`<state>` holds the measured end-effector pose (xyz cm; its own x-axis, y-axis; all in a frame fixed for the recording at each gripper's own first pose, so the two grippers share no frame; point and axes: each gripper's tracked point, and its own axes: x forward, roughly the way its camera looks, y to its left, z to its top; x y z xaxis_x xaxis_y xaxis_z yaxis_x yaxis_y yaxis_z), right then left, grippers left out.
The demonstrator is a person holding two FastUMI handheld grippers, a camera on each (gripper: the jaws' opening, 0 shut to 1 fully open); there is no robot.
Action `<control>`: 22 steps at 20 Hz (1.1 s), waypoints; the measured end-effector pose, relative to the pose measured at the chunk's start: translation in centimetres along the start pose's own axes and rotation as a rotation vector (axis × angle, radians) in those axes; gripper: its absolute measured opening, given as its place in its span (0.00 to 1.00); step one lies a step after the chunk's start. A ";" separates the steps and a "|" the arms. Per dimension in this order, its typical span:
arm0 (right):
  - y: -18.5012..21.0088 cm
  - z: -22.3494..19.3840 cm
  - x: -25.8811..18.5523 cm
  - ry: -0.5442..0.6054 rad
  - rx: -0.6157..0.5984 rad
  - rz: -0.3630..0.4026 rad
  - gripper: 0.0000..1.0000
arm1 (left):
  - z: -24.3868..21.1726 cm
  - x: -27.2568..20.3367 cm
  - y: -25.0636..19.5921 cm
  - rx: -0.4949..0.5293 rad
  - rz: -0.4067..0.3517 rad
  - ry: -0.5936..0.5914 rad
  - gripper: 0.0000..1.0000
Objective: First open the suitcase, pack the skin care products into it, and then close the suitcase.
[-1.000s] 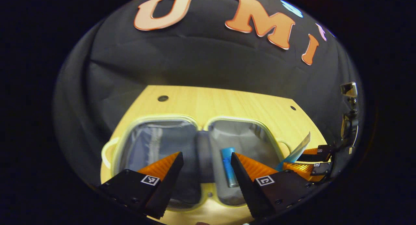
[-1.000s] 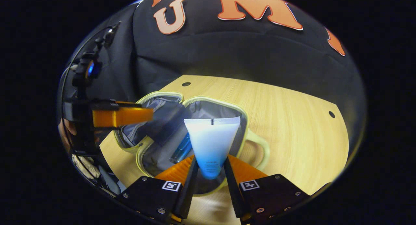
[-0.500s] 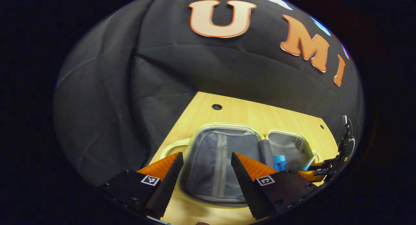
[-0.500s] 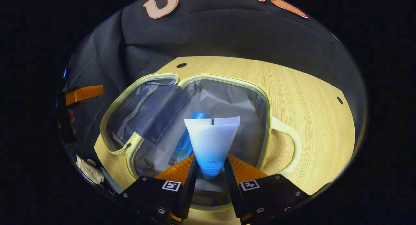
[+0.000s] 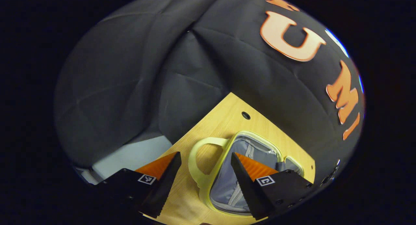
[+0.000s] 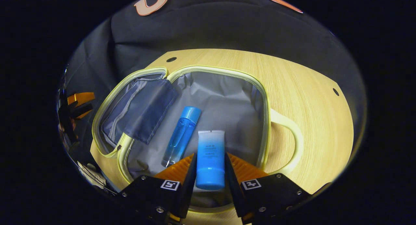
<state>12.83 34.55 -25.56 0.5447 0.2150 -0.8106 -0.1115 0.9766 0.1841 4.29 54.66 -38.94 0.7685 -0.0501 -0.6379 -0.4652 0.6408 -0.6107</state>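
Suitcase: a small soft case with pale yellow-green piping and grey fabric lining (image 6: 227, 98), lying fully open and flat on the light wooden tabletop (image 6: 308, 98); its two halves sit side by side, joined along the middle.
Suitcase halves: in the right gripper view the nearer half is a bare grey well; the farther half carries a darker grey zip pocket panel (image 6: 143, 111).
Handles: a pale yellow-green loop handle (image 6: 292, 137) sticks out flat from the right rim of the nearer half; in the left gripper view a matching loop (image 5: 198, 160) lies flat on the wood at the other half's rim.
Bottle: a slim clear-blue bottle with a blue cap (image 6: 180, 135), lying on its side on the lining of the nearer half, cap pointing away from the camera.
Tube: a white-to-blue squeeze tube with a blue cap (image 6: 210, 158), lying just right of the bottle, cap end toward the camera.
Right gripper (image 6: 210, 178): fingers narrow, one at each side of the tube's cap end; whether both press on it I cannot tell.
Left gripper (image 5: 204, 179): fingers wide apart and holding nothing, above the handle loop and the rim of the suitcase (image 5: 247, 173).
Table hole: a small dark round hole (image 5: 246, 115) in the wood beyond the case.
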 end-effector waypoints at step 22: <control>-7.8 5.0 -12.4 -0.337 0.027 -0.148 0.88 | 0.5 3.1 -2.5 -0.248 -0.314 0.068 0.14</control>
<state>11.11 24.25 -14.21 0.7968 0.0519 -0.6020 0.0086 0.9952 0.0971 8.01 53.27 -39.17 0.8633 -0.2698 -0.4265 -0.3104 0.3826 -0.8702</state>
